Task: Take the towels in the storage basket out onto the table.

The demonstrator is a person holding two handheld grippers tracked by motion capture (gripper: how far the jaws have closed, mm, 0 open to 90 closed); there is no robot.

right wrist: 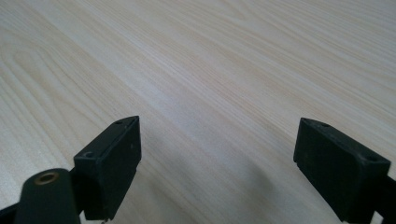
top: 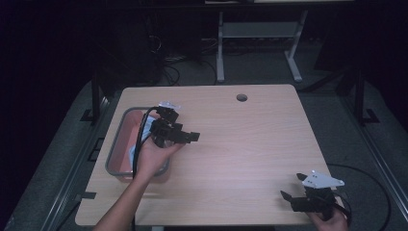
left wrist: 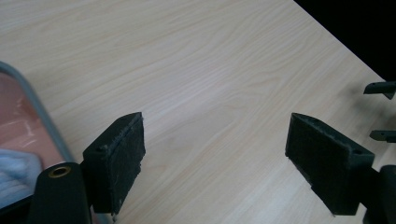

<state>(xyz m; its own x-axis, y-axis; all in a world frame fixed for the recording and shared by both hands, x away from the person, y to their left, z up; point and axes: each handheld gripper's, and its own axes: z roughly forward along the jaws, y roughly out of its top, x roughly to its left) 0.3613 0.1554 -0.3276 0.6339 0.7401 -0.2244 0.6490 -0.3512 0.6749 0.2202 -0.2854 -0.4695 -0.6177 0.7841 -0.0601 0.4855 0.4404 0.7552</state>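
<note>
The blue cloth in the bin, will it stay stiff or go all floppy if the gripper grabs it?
Probably floppy: the blue cloth lies crumpled in soft folds inside the bin, so it would likely droop from the left gripper. It looks light for its size. Its fuzzy-looking surface should grip rather than slip, though the view is too dim to be sure.

No readable text, label, brand or number appears on anything here
</note>
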